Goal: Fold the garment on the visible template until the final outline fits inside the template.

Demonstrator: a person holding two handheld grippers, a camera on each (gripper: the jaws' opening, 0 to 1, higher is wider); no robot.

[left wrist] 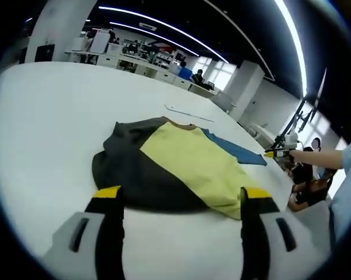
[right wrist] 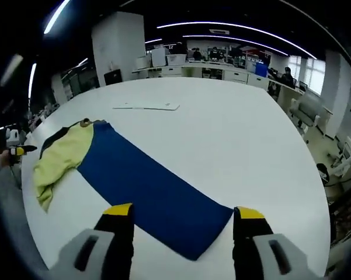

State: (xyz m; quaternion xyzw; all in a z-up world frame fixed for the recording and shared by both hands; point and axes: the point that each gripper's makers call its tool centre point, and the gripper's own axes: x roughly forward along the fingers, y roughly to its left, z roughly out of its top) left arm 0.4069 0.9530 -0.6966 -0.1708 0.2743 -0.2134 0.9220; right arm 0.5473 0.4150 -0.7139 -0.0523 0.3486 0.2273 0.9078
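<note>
A garment (left wrist: 163, 160), dark grey on one side and yellow-green on the other, lies rumpled on the white table (left wrist: 52, 116). It covers one end of a blue rectangular template (left wrist: 236, 150). My left gripper (left wrist: 182, 195) is open, its yellow-tipped jaws spread wide just short of the garment's near edge. In the right gripper view the blue template (right wrist: 146, 186) stretches bare toward me, with the garment (right wrist: 61, 157) bunched at its far left end. My right gripper (right wrist: 184, 213) is open over the template's near corner, holding nothing. The right gripper (left wrist: 277, 153) also shows in a hand at the right.
A flat white sheet (right wrist: 146, 106) lies on the table beyond the template. The table's rounded edge (right wrist: 303, 151) runs close on the right. Desks, monitors and seated people fill the office behind. A person's sleeve (left wrist: 350, 175) is at the right.
</note>
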